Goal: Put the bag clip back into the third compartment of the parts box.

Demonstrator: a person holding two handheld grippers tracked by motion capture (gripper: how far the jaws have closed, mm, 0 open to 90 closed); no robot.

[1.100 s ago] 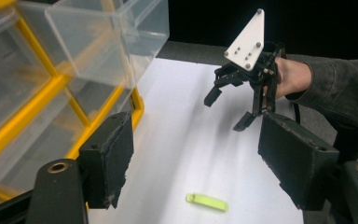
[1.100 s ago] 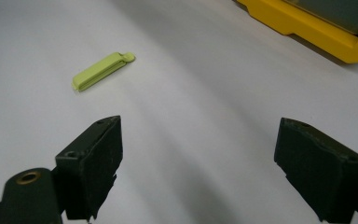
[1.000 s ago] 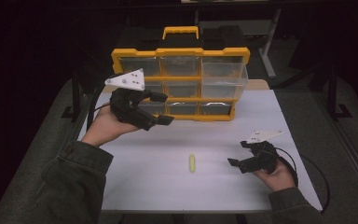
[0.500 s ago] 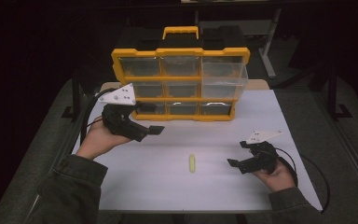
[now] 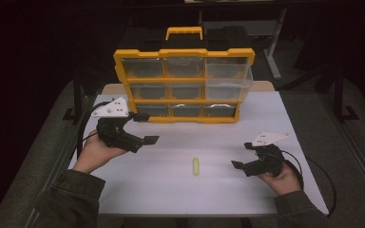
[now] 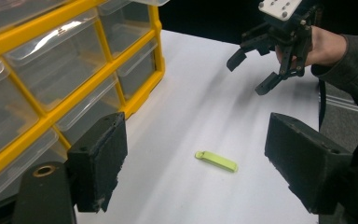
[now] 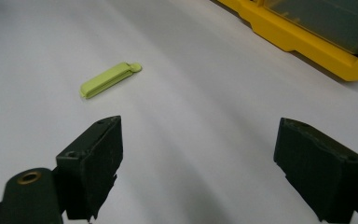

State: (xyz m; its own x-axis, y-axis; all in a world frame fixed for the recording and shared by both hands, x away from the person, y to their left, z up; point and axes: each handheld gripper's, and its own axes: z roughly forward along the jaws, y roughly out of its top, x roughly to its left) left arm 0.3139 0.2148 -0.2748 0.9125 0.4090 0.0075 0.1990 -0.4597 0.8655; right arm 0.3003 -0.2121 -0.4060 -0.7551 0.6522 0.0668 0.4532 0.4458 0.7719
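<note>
On the table, from biggest to smallest:
Table [image 5: 171, 199]: white top, and everything here sits on it.
Drawer box [image 5: 185, 85]: yellow frame with clear drawers, standing up at the far side of the table, with a yellow handle on top. This is the landmark for every place below.
Left gripper [image 5: 142, 128]: in a hand, just in front of the drawer box's lower left corner. Its jaws have just been opening and now stand wide apart. Nothing is between them.
Right gripper [image 5: 241, 156]: in the other hand, well in front of the drawer box's right end, low by the table top. Its jaws are wide apart too, with only bare table between them.
Green clip [image 5: 196, 166]: a small, flat, light green piece, lying on the table in front of the middle of the drawer box, well apart from it. It lies between the two grippers, and neither one touches it.
</note>
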